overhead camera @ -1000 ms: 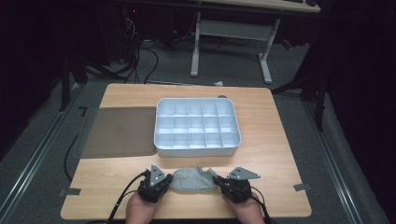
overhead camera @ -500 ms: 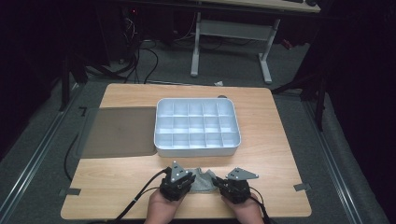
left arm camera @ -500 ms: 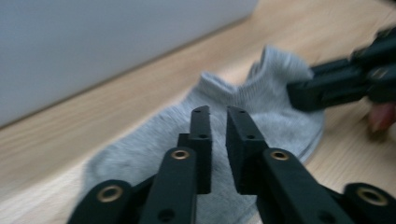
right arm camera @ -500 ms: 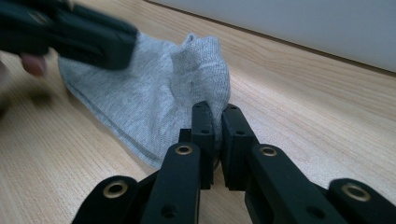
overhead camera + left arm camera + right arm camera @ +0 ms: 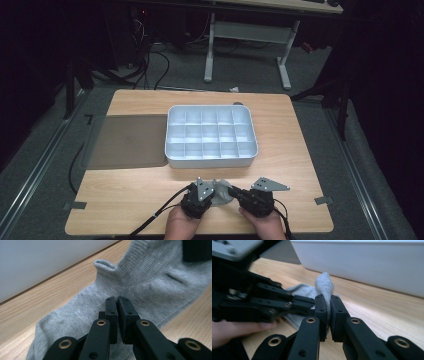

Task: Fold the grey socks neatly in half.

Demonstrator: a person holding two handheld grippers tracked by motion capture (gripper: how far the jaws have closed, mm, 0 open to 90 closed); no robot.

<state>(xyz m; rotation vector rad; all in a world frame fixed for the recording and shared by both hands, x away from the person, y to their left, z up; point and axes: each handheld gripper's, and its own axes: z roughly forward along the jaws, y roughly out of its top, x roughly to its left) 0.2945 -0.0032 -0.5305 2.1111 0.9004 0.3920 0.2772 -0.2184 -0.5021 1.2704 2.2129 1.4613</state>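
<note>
**Sock bunched between 2 grippers at the near edge of the table**

Compared with the frame from 1 second ago, my left gripper (image 5: 212, 192) has slid toward the right one across the table, and the grey sock (image 5: 220, 194), which then lay stretched flat between the 2 tools, is now gathered into a short hump. The right gripper (image 5: 239, 196) sits about where it was. The left jaws have just been closing a little further; in the left gripper view they stand almost together over the sock (image 5: 140, 290), and I cannot tell whether they pinch any fabric. In the right gripper view the jaws are clamped on a fold of the sock (image 5: 325, 287), which stands up between them in a rounded ridge.

Both hands come in from the near edge, side by side, the left hand (image 5: 181, 226) and right hand (image 5: 264, 227) each wrapped around its tool, the jaws pointing inward at each other and low over the table (image 5: 130, 192). A black cable trails from the left gripper off the near edge.

Behind the sock, near the middle of the table, sits a white compartment tray (image 5: 211, 161), 3 rows of 5 cells, all showing bare bottoms. A dark mat (image 5: 127, 141) lies flat just beside its left wall.
</note>
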